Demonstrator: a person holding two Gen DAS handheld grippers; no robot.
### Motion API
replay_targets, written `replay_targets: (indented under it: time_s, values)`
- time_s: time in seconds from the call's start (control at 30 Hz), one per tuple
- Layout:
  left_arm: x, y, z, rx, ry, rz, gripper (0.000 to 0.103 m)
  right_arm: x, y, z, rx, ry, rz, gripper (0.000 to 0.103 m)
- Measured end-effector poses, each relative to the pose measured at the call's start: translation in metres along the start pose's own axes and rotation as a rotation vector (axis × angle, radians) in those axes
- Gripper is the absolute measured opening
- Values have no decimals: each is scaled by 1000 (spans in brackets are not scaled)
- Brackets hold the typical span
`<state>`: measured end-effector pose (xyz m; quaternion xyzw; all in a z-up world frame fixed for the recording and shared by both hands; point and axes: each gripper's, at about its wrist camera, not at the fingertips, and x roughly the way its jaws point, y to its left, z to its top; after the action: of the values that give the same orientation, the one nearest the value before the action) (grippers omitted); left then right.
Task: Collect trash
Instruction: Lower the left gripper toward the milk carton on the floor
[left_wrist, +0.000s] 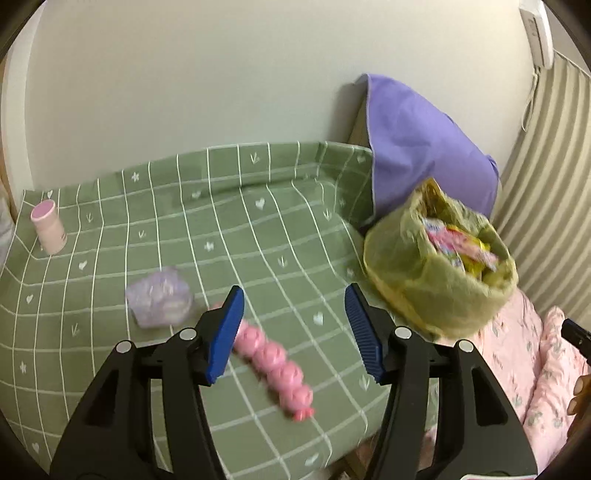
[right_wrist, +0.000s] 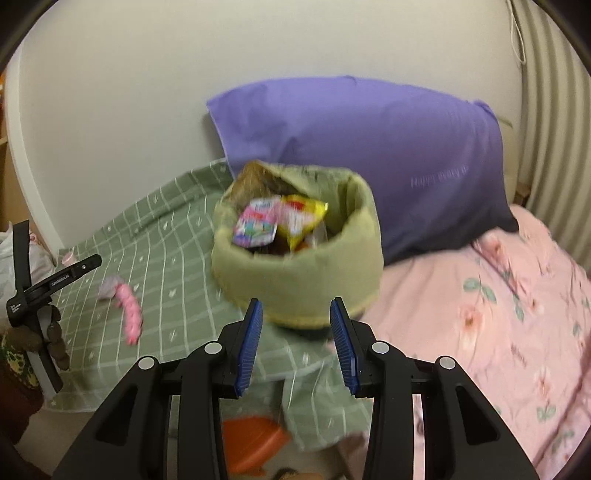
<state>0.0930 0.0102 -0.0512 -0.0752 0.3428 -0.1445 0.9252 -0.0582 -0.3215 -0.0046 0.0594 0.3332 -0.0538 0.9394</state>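
Left wrist view puts my left claw (left_wrist: 295, 332) spread wide and empty just above the pink strip of little pots (left_wrist: 273, 356) lying on the green checked cloth (left_wrist: 184, 229). I judge that strip light but floppy at its joints, so I would pinch one pot near the middle. Just beyond it sits a crumpled clear bag (left_wrist: 159, 297), surely weightless and soft; a pink cup (left_wrist: 48, 227) stands far off by the wall. My right claw (right_wrist: 295, 343) is likewise agape, facing the green trash bag (right_wrist: 295, 251), already holding bright snack wrappers (right_wrist: 280, 219).
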Motion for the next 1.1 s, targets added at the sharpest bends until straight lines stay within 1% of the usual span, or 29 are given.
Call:
replay_targets:
  time_s: [0.1,0.2,0.23,0.3,0.4,0.5,0.57,0.6,0.63,0.7,0.73,0.8,0.83,0.9,0.93,0.97,1.0,1.03,1.1]
  values:
    - [-6,-12,-20,42,-5,-27,54,-10,-3,-20,11,2,-34,36]
    - [-12,-33,-49,47,6,-83,54,-19,-11,-42,33,-6,-22,36]
    - [-14,-41,-62,50,8,-103,54,-21,-13,-51,25,-6,-24,36]
    - [-17,-56,-87,71,14,-114,56,-26,-22,-72,12,-9,-29,36]
    - [-16,-86,-144,88,59,-114,57,-32,-44,-100,15,-2,3,36]
    - [-6,-119,-221,93,127,-100,57,-42,-80,-134,-1,-1,32,36]
    - [5,-141,-286,94,176,-81,58,-47,-117,-159,-1,3,54,36]
    - [12,-150,-314,98,200,-53,58,-48,-138,-173,3,2,68,36]
    - [23,-164,-358,107,238,-14,58,-47,-152,-181,8,-2,74,36]
    - [39,-180,-412,89,281,3,58,-40,-193,-207,19,10,61,36]
    - [51,-187,-444,57,309,-7,62,-37,-204,-215,20,17,58,36]
    - [83,-196,-515,-11,387,-51,66,-27,-231,-235,3,30,67,36]
    - [100,-201,-545,-4,409,-36,66,-21,-241,-245,-13,39,60,36]
    - [126,-208,-593,36,411,-21,66,-13,-259,-264,-21,14,43,36]
    - [148,-211,-630,62,414,-18,66,-7,-271,-276,-15,0,26,36]
    - [163,-211,-653,67,422,-26,66,-3,-277,-283,-7,-11,21,36]
    - [185,-211,-684,78,444,-43,66,4,-286,-290,6,-14,23,36]
    - [207,-211,-711,96,475,-53,66,13,-296,-299,44,2,29,36]
    - [245,-209,-754,136,502,-57,66,23,-308,-306,91,6,45,36]
